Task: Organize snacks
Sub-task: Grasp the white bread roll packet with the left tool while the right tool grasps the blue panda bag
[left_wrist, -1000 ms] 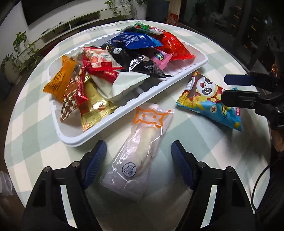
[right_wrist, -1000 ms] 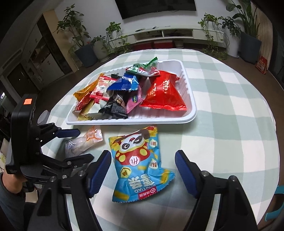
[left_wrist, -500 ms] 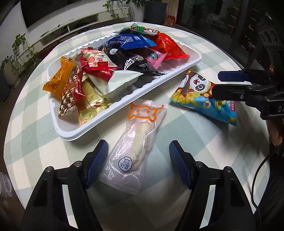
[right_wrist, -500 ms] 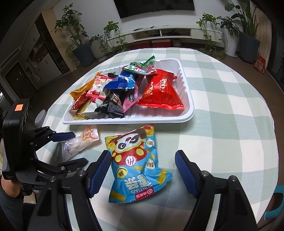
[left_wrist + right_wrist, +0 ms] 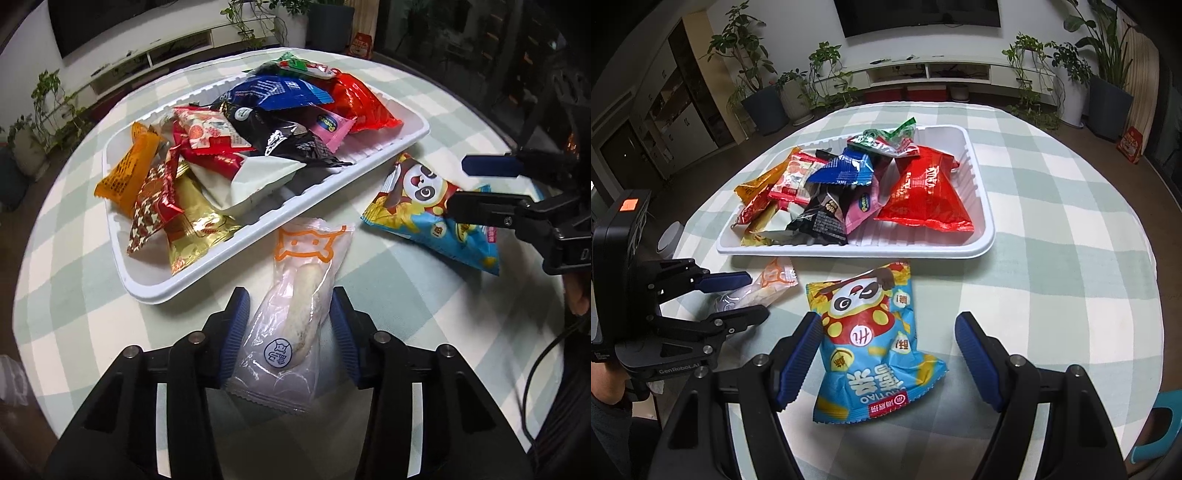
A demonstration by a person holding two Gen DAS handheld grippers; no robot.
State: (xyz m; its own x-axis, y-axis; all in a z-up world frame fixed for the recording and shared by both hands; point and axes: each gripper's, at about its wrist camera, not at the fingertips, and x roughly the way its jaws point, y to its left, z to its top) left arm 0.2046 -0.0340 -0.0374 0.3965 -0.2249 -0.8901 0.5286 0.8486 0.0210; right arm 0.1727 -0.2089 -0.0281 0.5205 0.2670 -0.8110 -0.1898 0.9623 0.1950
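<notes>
A white tray (image 5: pixel 413 138) on the round checked table holds several snack packets. A clear packet with an orange cat outline (image 5: pixel 295 306) lies just in front of the tray. My left gripper (image 5: pixel 290 334) has its blue pads closing on both sides of this packet; it also shows in the right wrist view (image 5: pixel 738 295). A blue panda snack bag (image 5: pixel 871 339) lies on the cloth in front of the tray (image 5: pixel 982 243). My right gripper (image 5: pixel 886 354) is open around the bag's lower half, not gripping it; it also shows in the left wrist view (image 5: pixel 476 184).
The table edge curves close on all sides. Potted plants (image 5: pixel 757 85) and a low white TV bench (image 5: pixel 923 70) stand on the floor beyond. A small red bag (image 5: pixel 1132 144) sits on the floor at right.
My left gripper's jaws have narrowed from wide open to pressing the sides of the clear cat packet. My right gripper stays open over the panda bag, slightly closer.
</notes>
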